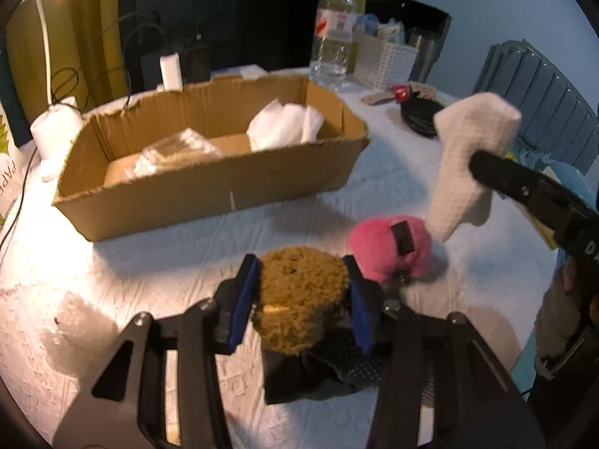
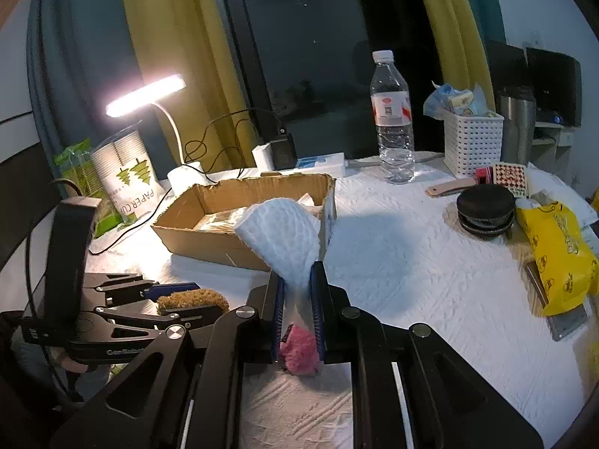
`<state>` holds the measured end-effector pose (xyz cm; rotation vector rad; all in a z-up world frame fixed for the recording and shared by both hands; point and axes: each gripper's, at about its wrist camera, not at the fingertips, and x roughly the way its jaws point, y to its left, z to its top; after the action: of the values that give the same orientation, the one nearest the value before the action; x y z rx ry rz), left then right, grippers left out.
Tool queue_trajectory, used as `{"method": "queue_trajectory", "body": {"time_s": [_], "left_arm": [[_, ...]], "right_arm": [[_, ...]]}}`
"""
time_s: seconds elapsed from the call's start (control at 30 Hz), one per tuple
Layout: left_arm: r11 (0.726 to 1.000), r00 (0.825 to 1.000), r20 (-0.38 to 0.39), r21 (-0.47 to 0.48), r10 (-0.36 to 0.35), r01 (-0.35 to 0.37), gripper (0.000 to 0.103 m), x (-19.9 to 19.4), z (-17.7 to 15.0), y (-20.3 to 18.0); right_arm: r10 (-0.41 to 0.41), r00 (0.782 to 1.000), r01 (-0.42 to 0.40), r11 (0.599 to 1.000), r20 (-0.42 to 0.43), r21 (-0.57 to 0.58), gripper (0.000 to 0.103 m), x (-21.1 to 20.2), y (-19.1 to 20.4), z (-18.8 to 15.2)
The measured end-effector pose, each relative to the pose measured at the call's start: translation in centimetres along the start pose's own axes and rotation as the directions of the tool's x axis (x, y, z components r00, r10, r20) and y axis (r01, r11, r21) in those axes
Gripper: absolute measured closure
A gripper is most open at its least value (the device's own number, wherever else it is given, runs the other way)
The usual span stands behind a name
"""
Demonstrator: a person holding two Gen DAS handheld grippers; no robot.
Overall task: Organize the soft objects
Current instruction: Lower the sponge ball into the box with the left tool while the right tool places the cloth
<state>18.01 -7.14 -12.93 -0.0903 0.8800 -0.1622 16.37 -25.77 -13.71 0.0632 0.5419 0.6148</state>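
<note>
White cloth (image 2: 284,239) upright in right gripper (image 2: 297,310)

1. I'm in a lived-in home room: yellow curtains (image 2: 168,56) hang beside a dark window (image 2: 310,56).
2. My table (image 2: 430,262) carries a desk lamp (image 2: 146,95), water bottle (image 2: 391,119), white basket (image 2: 472,142) and cardboard box (image 1: 209,172).

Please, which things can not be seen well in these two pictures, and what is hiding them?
- Dark item, left wrist view: the brown fuzzy object in the left gripper covers it.
- Pink plush, right wrist view: mostly behind the right gripper and white cloth.
- Cardboard box contents: blurred, unidentifiable.
- Water bottle label: too small.
</note>
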Motion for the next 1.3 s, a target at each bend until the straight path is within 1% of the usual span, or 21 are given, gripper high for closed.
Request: {"method": "queue_trajectory", "body": {"time_s": [0.2,0.43,0.73,0.9,1.07,1.3], "left_arm": [[1.000,0.999,0.051,-0.001,0.004,-0.004,0.057,-1.9,0.3,0.8],[1.000,0.995,0.102,-0.016,0.008,-0.006,0.057,-4.1,0.6,2.7],[0.999,0.983,0.182,-0.025,0.035,-0.031,0.057,-6.8,1.6,5.5],[0.999,0.972,0.230,-0.025,0.048,-0.044,0.057,-8.3,1.9,6.8],[0.996,0.953,0.290,-0.031,0.088,-0.082,0.057,-9.7,2.5,8.3],[0.993,0.927,0.358,-0.049,0.115,-0.104,0.057,-11.1,3.6,10.1]], "right_arm": [[-0.002,1.000,0.002,1.000,0.005,-0.029,0.088,-0.2,1.5,0.7],[-0.004,1.000,0.004,0.998,0.007,-0.058,0.088,0.0,3.3,1.7],[-0.009,1.000,0.010,0.995,0.011,-0.095,0.088,0.5,5.6,3.2],[-0.012,1.000,0.014,0.993,0.018,-0.114,0.088,0.8,6.7,4.2],[-0.016,1.000,0.019,0.991,0.025,-0.131,0.088,1.2,7.6,5.2],[-0.018,0.999,0.023,0.990,0.036,-0.140,0.088,1.9,8.1,6.2]]}}
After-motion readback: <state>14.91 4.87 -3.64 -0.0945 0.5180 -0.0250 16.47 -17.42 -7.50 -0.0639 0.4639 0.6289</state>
